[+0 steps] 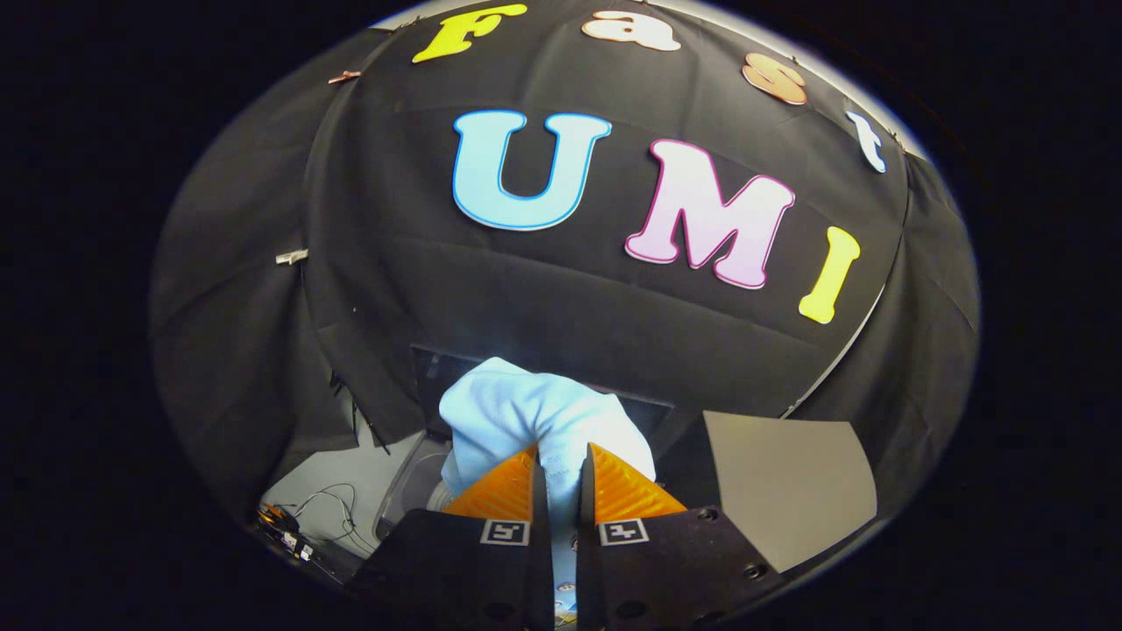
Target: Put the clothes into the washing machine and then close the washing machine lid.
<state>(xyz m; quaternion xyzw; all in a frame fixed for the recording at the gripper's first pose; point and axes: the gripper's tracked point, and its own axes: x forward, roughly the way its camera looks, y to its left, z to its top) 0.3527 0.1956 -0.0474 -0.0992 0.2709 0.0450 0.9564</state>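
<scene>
Task judged about midway: cloth picked up, not yet in washing machine (412,482); drop and lid closing left. Machine's open tub sat low, beyond left finger, grey surface beside it. Lid state could not be told. Gripper (561,482) was raised, aimed at booth wall above machine. Fingers nearly together, pinching bunched white cloth (526,412), which bulged just ahead of tips.
</scene>
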